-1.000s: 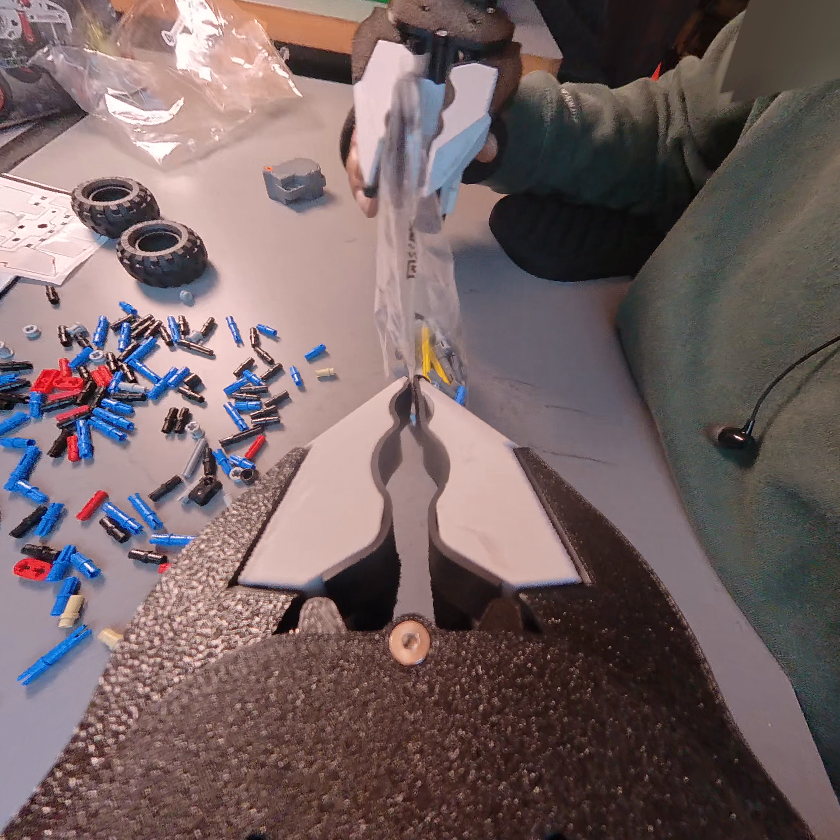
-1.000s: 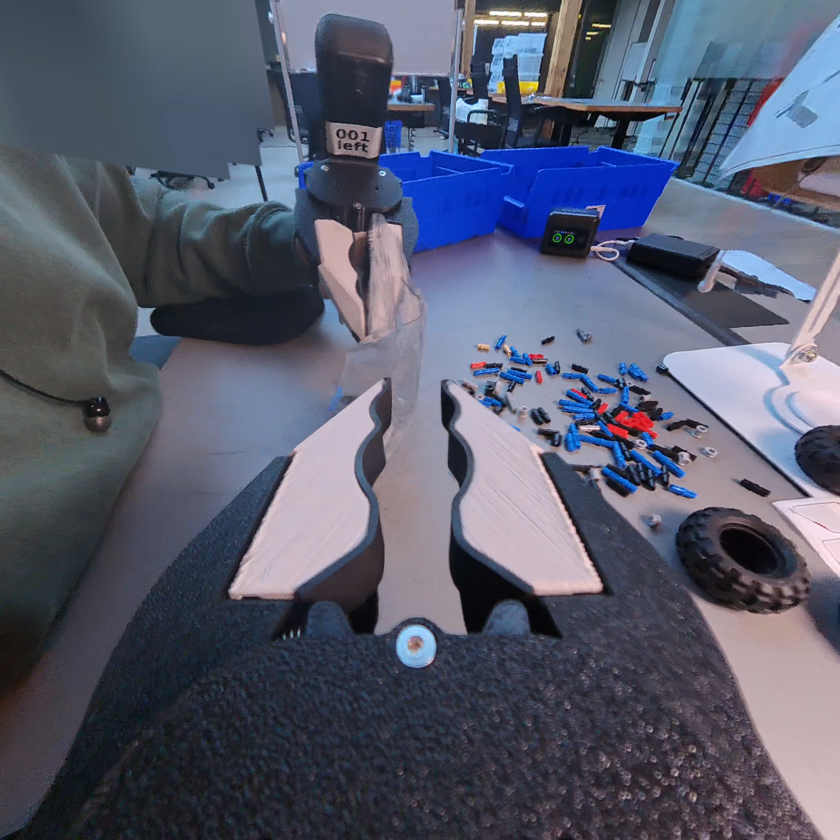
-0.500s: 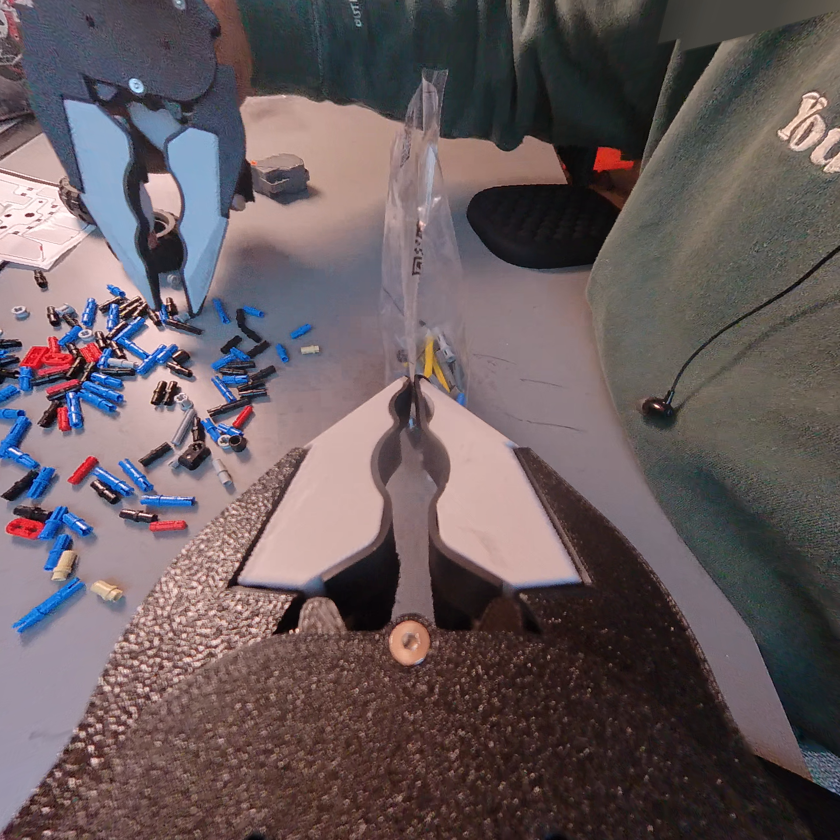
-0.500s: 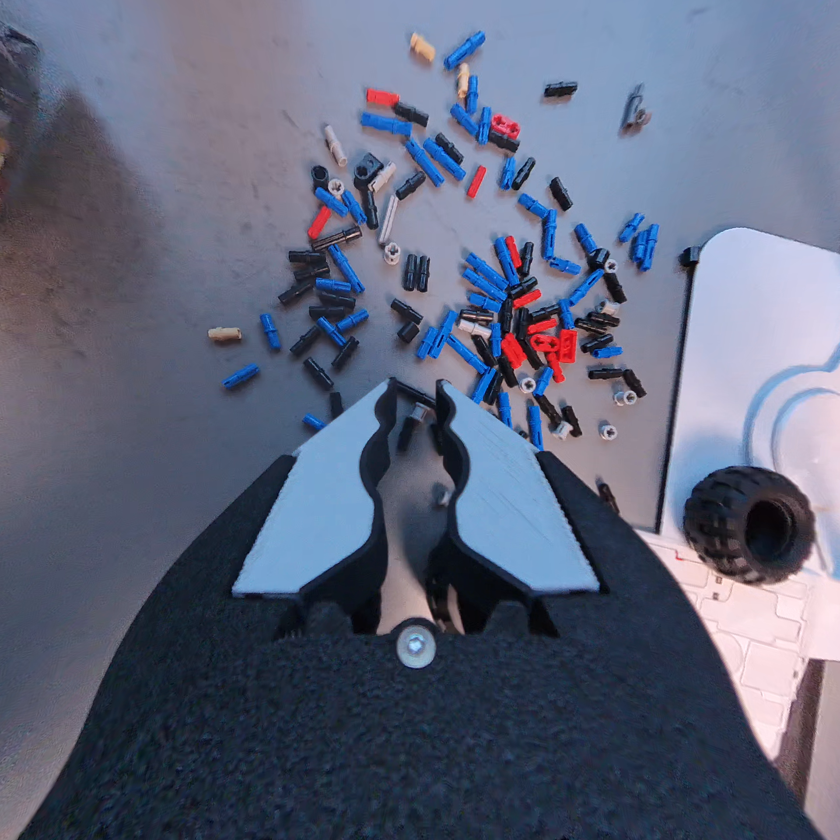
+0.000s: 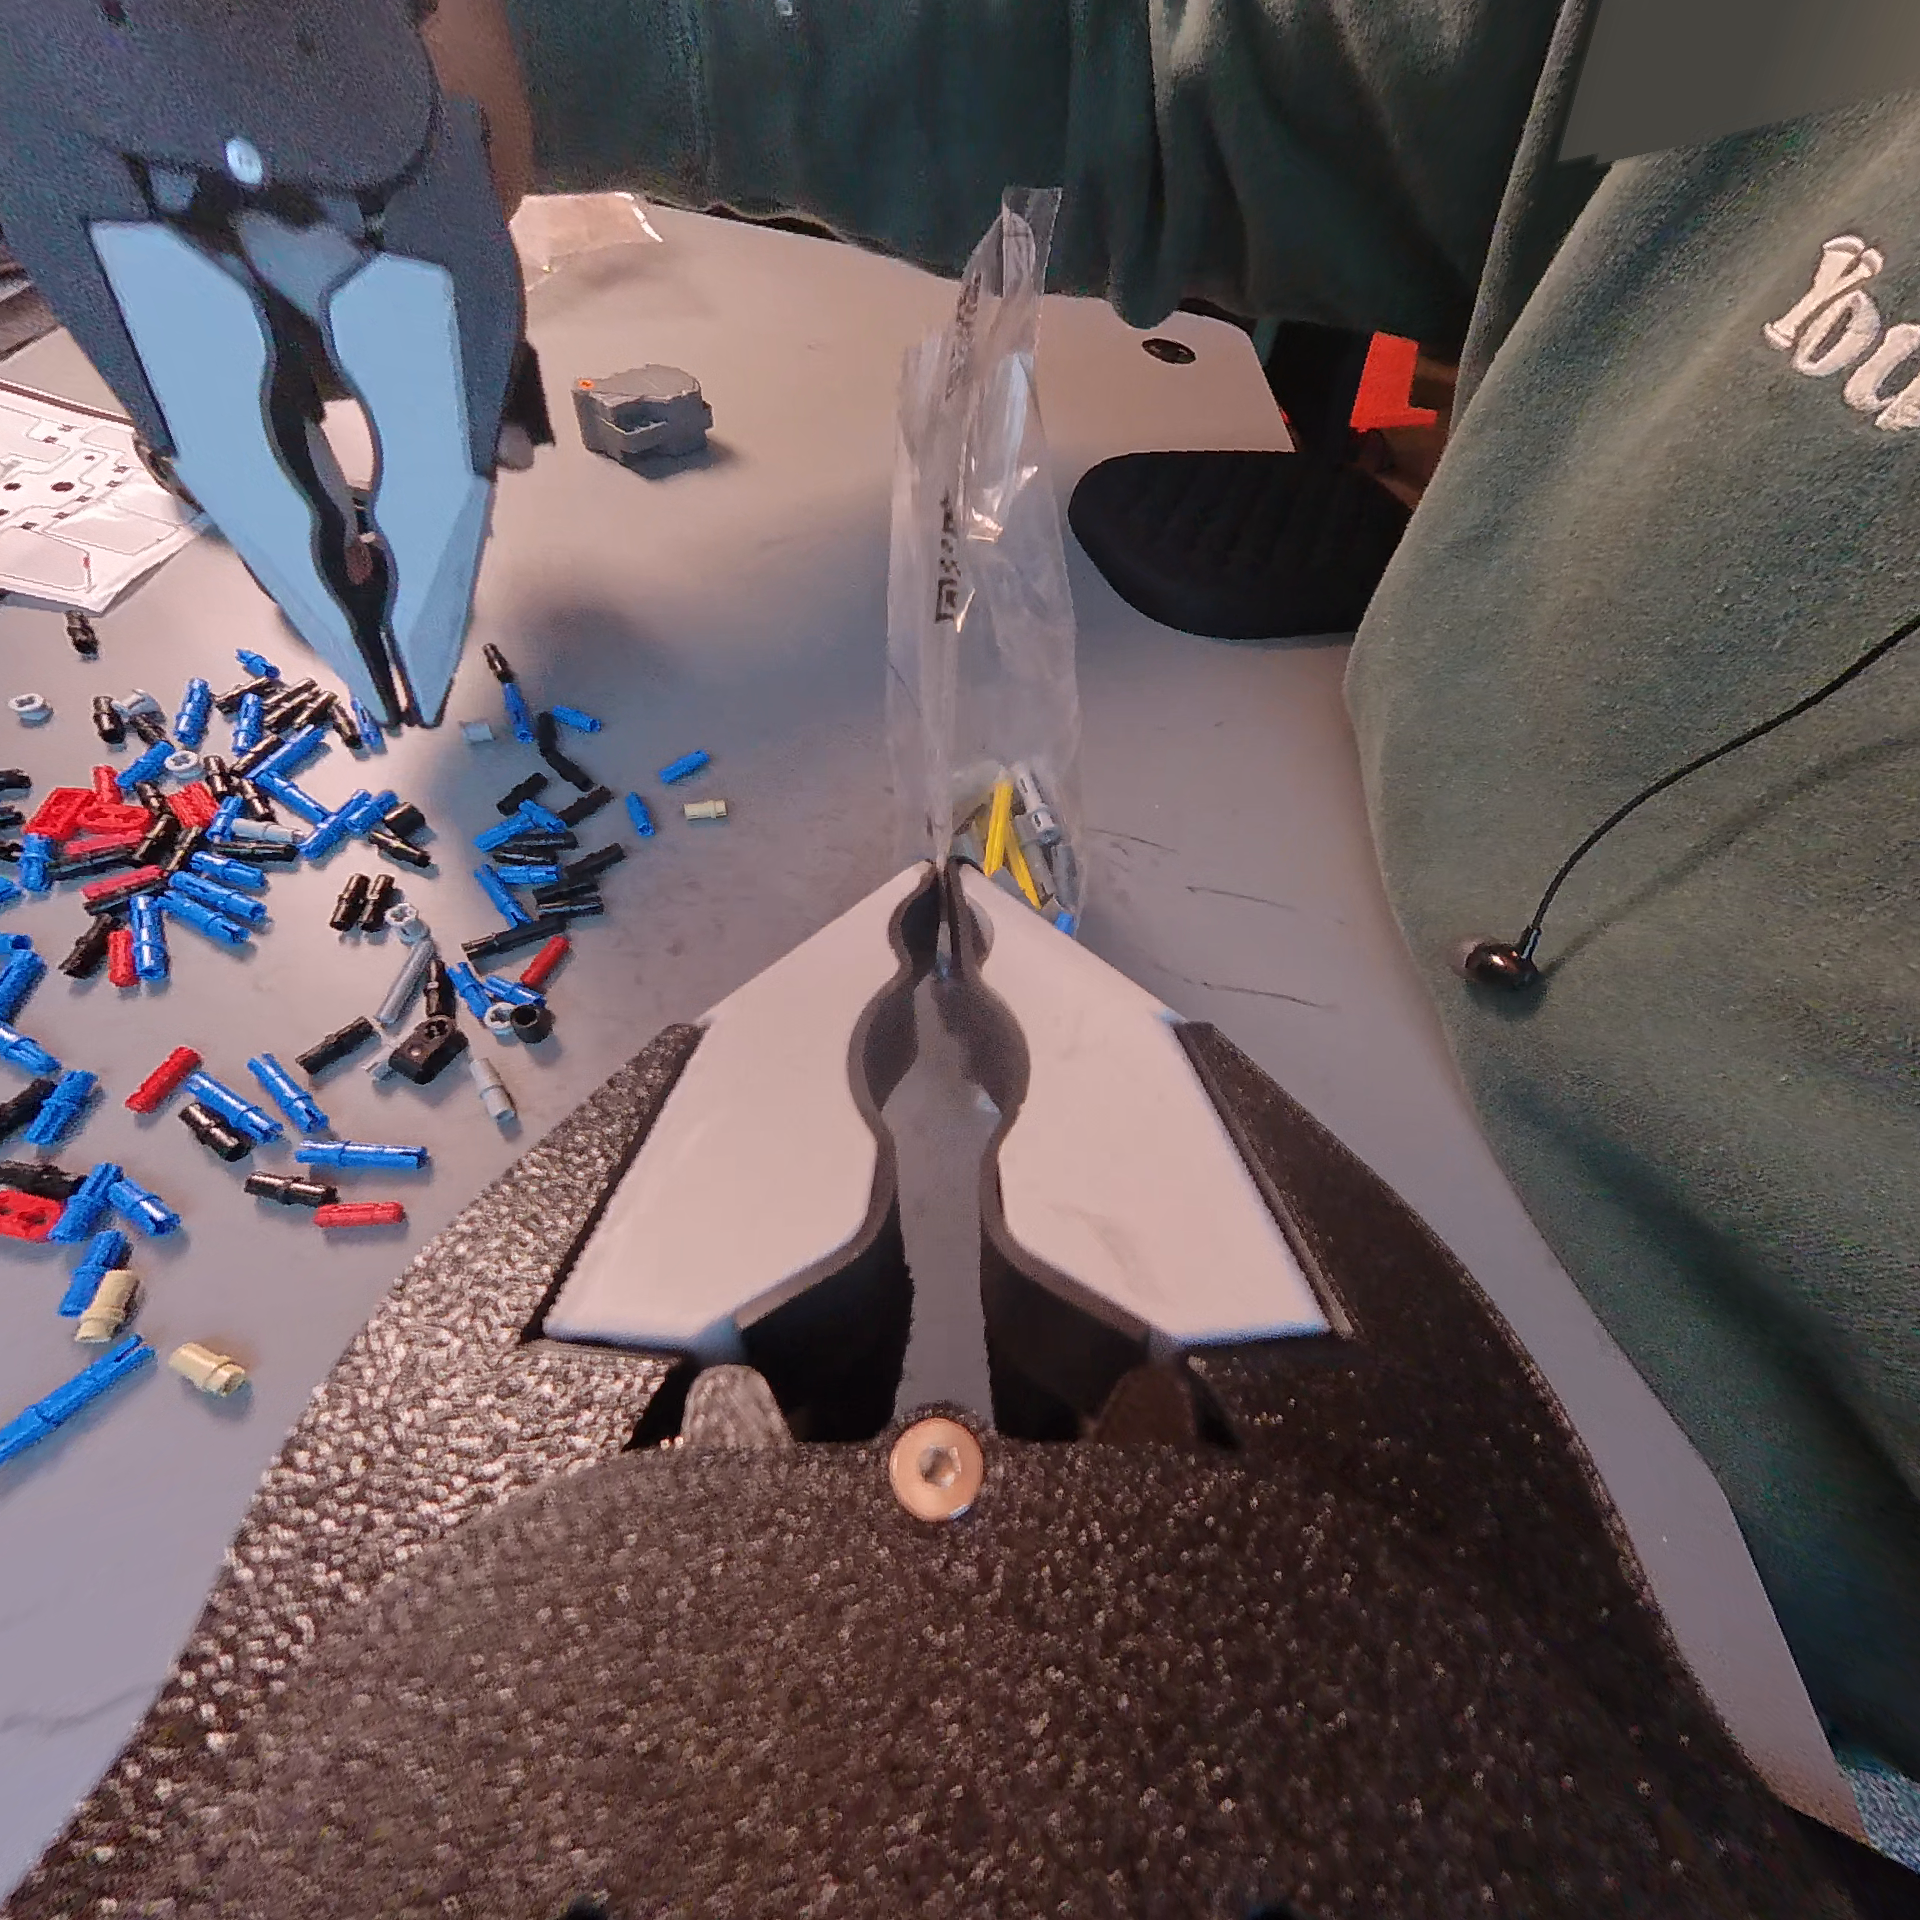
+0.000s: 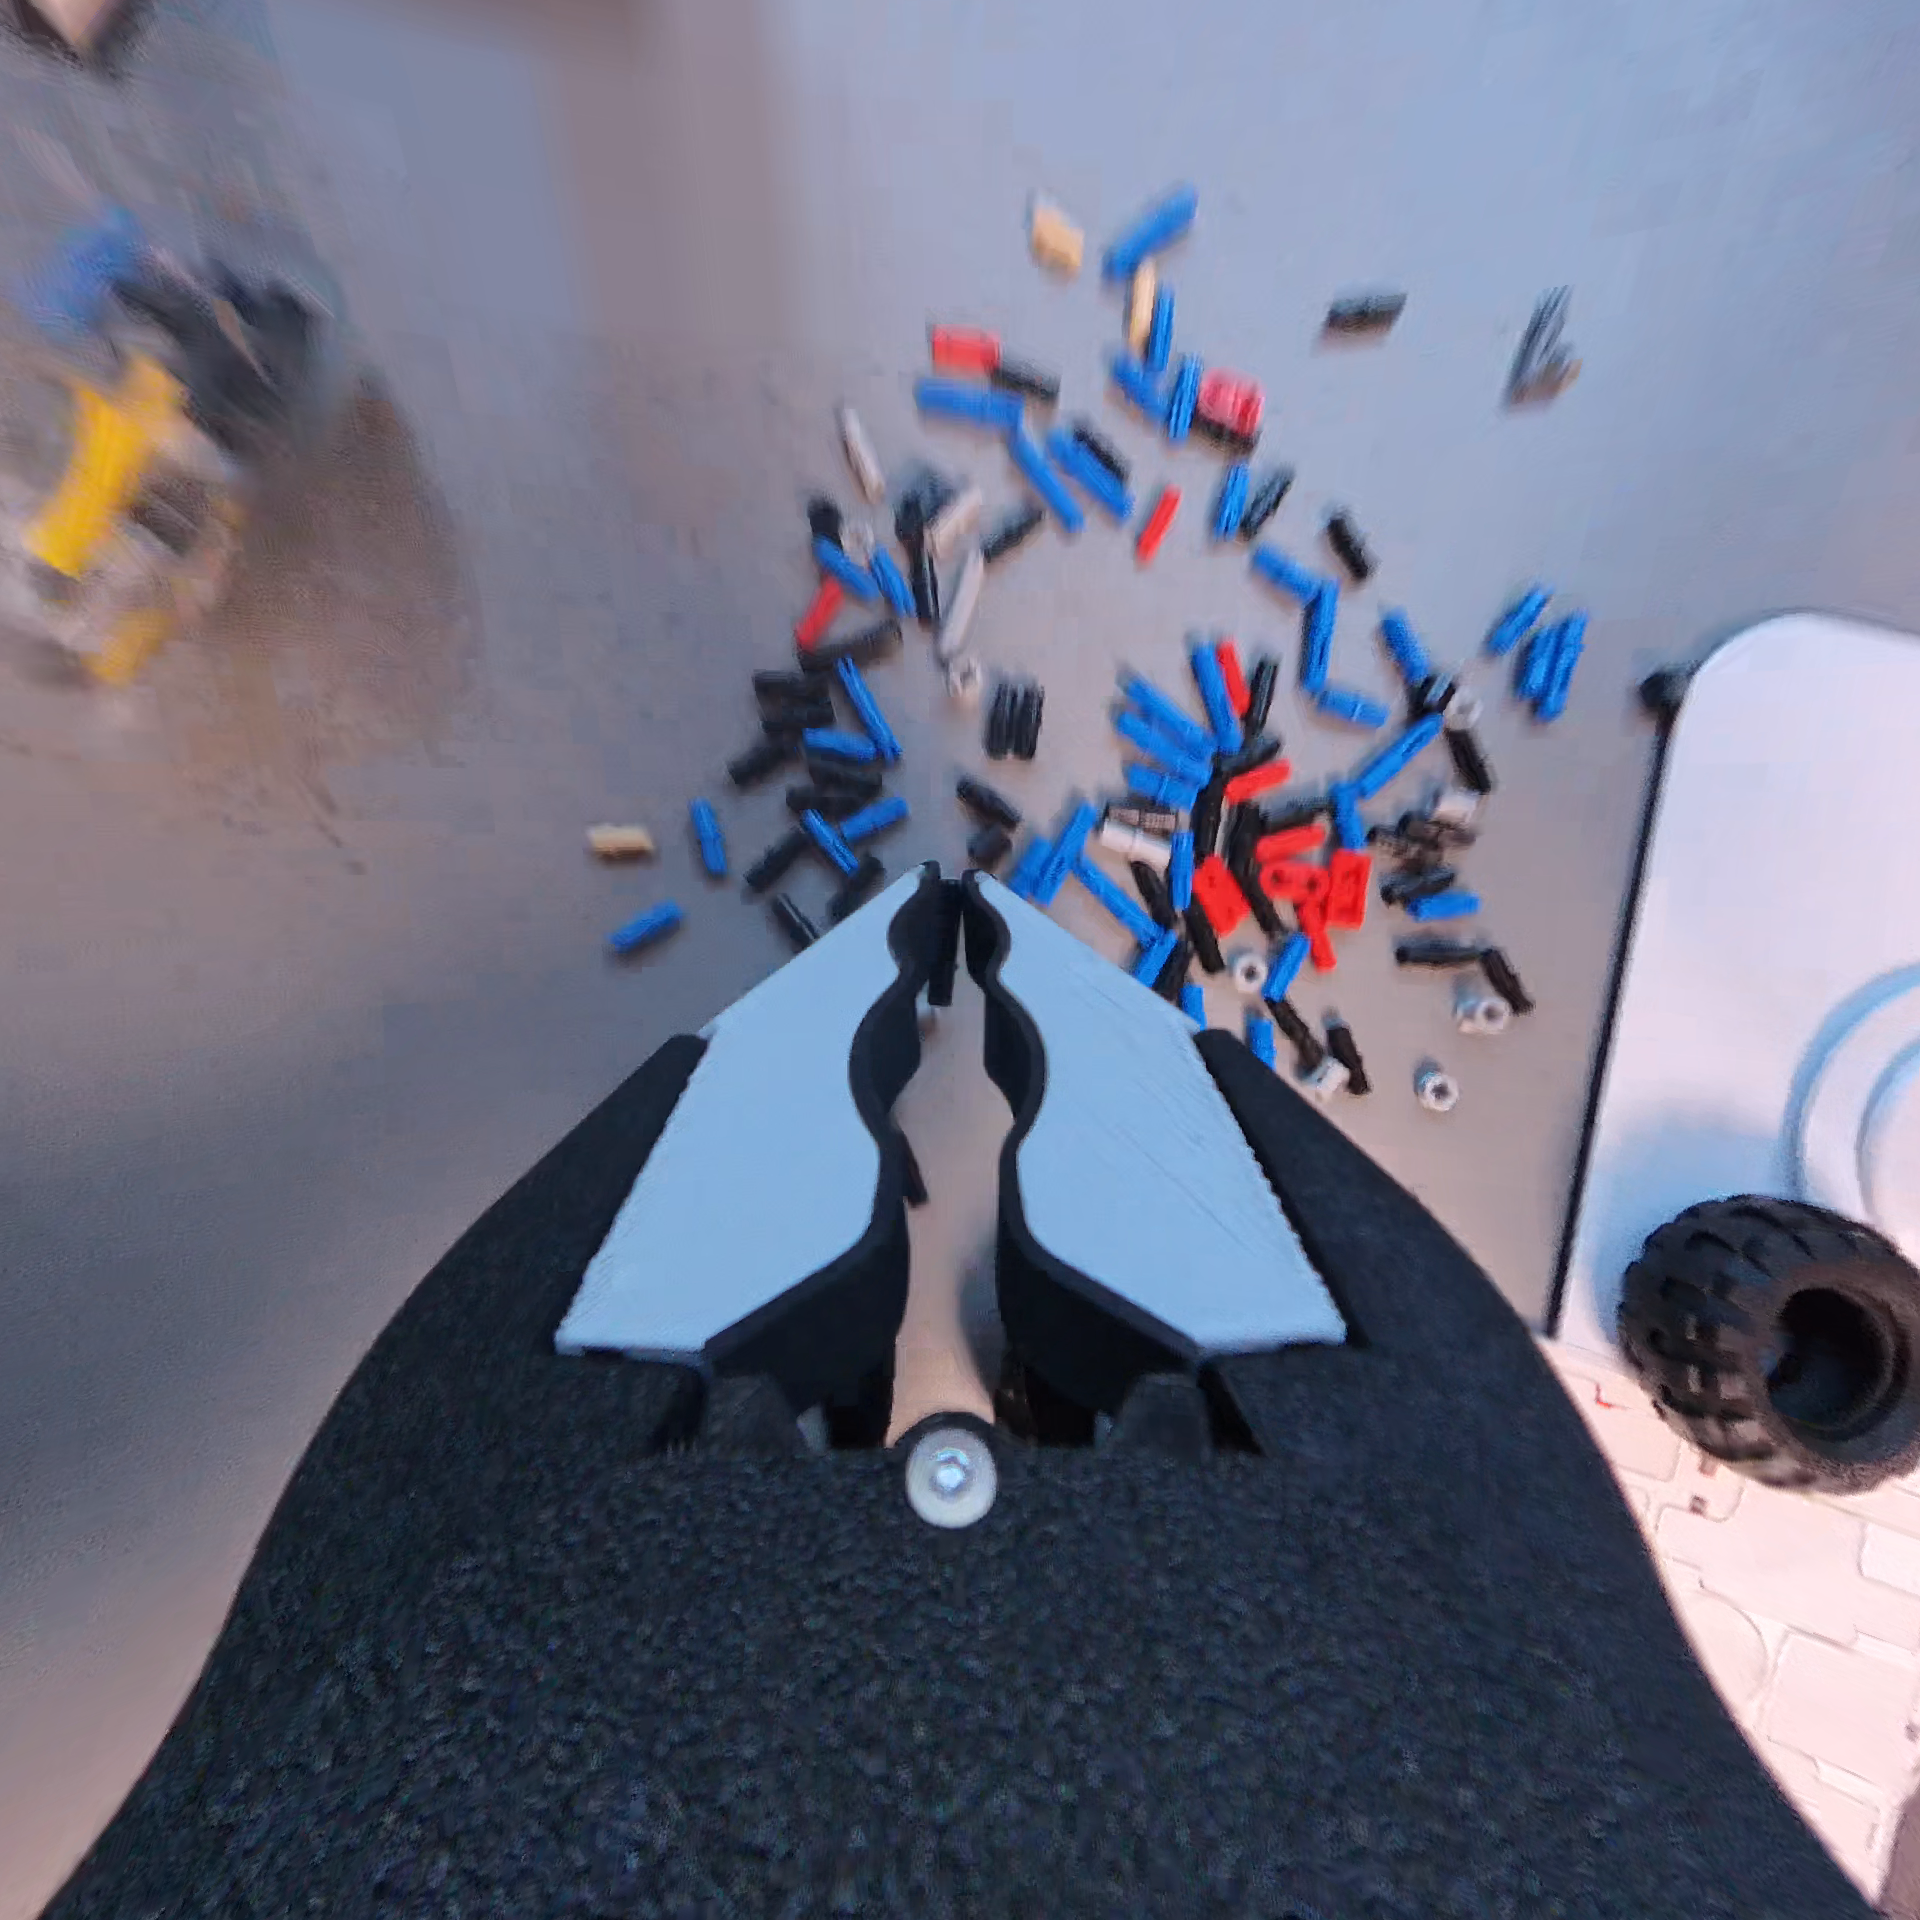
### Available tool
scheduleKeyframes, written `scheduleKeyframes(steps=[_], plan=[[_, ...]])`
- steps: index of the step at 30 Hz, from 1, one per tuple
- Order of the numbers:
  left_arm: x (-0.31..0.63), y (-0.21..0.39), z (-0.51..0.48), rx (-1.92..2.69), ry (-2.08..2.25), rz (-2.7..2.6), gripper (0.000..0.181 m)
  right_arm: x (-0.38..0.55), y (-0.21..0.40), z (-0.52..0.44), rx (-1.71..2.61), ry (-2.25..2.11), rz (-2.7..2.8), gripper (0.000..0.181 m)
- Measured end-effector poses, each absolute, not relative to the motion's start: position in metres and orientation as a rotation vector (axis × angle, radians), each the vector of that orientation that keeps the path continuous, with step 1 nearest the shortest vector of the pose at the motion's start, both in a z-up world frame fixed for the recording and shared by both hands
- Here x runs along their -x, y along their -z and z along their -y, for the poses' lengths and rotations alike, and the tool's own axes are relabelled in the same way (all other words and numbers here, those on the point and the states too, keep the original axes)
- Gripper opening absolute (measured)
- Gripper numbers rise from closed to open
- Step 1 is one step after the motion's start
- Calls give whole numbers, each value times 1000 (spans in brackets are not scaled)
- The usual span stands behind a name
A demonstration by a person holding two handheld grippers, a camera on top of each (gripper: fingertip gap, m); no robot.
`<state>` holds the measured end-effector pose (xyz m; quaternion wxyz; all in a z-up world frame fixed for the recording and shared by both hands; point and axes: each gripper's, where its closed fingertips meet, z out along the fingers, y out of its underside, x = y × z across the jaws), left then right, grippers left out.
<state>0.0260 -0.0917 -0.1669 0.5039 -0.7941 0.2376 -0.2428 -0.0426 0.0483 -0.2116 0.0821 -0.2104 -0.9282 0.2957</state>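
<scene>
You are pinching a clear, narrow plastic bag at its lower edge with your left claw, fingers pressed together on the film, so the bag is standing upright ahead of the tips with its open end uppermost. Held this way, the small yellow and grey pieces are sitting at the bottom, just beyond the tips, and seem unlikely to spill.

Your right claw is pointing down at the grey tabletop, its fingers nearly together on a thin black pin that is sitting lengthwise between the tips. The blur is making it hard to say whether the pin is lifted or touching the surface. The left wrist view is showing the same claw well to the left of the bag, tips down at the near edge of the scattered blue, black and red plastic pins.

Just ahead and right of your right claw those pins are lying spread out. Farther right, a knobbly black rubber tyre is resting on a white printed sheet, and a white flat base is sitting beyond it
</scene>
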Motion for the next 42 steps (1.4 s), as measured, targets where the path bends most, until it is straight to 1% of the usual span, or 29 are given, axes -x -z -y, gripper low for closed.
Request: scheduleKeyframes(steps=[4, 6, 7, 9, 11, 14, 16, 19, 25, 27, 28, 31, 33, 35, 42], plan=[[-23, 165, 89, 1914, 574, -544, 0, 26, 107, 6, 514, -1401, 2546, 3], [-21, 166, 87, 1921, 564, -529, 0, 0, 72, 34, 402, -1572, 2517, 3], [-21, 166, 86, 1922, 559, -525, 0, -14, 65, 47, 349, -1621, 2527, 3], [-21, 165, 86, 1922, 552, -522, 0, -32, 68, 65, 296, -1623, 2566, 3], [-21, 164, 86, 1919, 543, -524, 0, -36, 91, 71, 287, -1489, 2615, 4], [-21, 164, 87, 1923, 529, -523, 0, -38, 104, 72, 320, -1458, 2617, 4], [-21, 163, 87, 1920, 530, -521, 0, -38, 99, 72, 332, -1489, 2588, 7], [-22, 162, 88, 1918, 525, -522, 0, -38, 86, 68, 346, -1539, 2539, 16], [-22, 162, 91, 1918, 522, -521, 0, -22, 63, 45, 437, -1635, 2383, 14], [-23, 162, 93, 1918, 533, -528, 0, -7, 71, 35, 504, -1571, 2360, 8], [-24, 161, 94, 1917, 546, -538, 0, 3, 84, 28, 542, -1473, 2380, 8], [-26, 161, 98, 1913, 566, -559, 1, 26, 146, 11, 575, -1087, 2525, 12], [-26, 162, 99, 1915, 564, -559, 1, 35, 184, 9, 603, -925, 2615, 14], [-24, 162, 100, 1920, 556, -554, 2, 43, 211, 7, 662, -836, 2660, 13], [-22, 163, 106, 1920, 559, -546, 3, 49, 238, 8, 842, -782, 2719, 14]])
